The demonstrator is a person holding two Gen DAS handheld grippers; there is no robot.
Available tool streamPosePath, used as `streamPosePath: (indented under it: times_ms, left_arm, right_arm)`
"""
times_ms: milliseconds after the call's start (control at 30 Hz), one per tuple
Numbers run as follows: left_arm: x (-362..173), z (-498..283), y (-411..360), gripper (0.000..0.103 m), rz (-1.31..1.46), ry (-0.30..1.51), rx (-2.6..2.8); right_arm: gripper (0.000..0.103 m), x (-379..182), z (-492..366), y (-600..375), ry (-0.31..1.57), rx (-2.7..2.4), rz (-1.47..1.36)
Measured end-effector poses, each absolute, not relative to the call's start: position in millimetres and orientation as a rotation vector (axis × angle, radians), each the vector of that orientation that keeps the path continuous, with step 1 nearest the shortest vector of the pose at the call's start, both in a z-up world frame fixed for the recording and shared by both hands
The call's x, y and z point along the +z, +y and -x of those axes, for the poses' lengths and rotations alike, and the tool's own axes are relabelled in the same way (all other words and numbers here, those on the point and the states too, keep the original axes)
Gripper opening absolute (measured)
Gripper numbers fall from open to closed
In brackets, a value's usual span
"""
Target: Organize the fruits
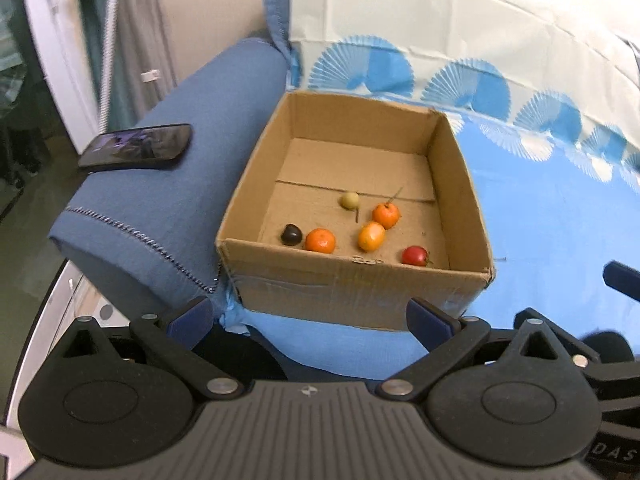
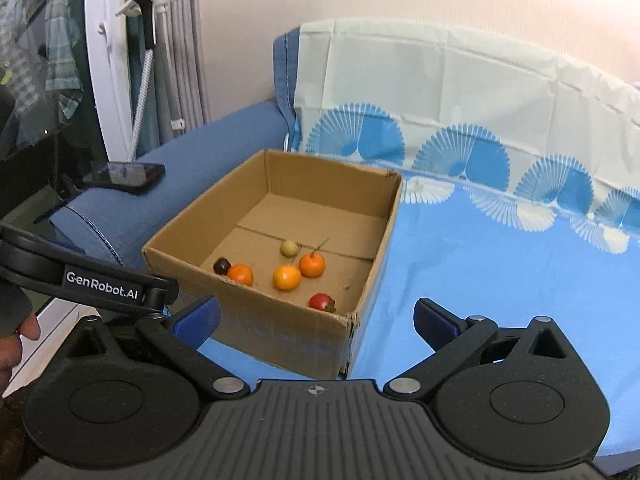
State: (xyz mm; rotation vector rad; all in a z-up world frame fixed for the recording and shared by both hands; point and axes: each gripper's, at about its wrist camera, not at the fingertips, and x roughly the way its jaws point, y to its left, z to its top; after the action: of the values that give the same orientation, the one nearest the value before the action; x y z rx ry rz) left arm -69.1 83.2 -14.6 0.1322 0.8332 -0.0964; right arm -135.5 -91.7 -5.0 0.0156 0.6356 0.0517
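Note:
An open cardboard box (image 1: 344, 292) (image 2: 280, 340) sits on a blue-covered sofa seat. On its floor lie several small fruits: a dark plum (image 1: 291, 235) (image 2: 221, 266), an orange (image 1: 320, 240) (image 2: 241, 274), a yellow-orange fruit (image 1: 371, 236) (image 2: 286, 277), a stemmed orange (image 1: 386, 215) (image 2: 312, 265), a pale green fruit (image 1: 349, 200) (image 2: 289, 247) and a red tomato (image 1: 415, 255) (image 2: 321, 302). My left gripper (image 1: 310, 316) hangs open and empty in front of the box. My right gripper (image 2: 316, 320) is also wide open and empty, near the box's front right corner.
A black phone (image 1: 136, 146) (image 2: 124, 174) lies on the blue armrest (image 1: 160, 220) left of the box. Blue fan-patterned cloth (image 1: 560, 220) (image 2: 500, 280) covers the seat to the right. A pole (image 2: 144, 60) leans by the wall. A hand (image 2: 20, 336) holds the left gripper's body (image 2: 100, 286).

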Motion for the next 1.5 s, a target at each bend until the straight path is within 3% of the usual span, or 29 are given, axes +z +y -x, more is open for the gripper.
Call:
streamPosePath:
  times_ms: [1500]
  left_arm:
    - [-8.0,91.3,73.6,0.103,-0.212,0.849,-0.028]
  right_arm:
    - [0.102,8.8,164.6,-93.3,0.563,0.077,-0.02]
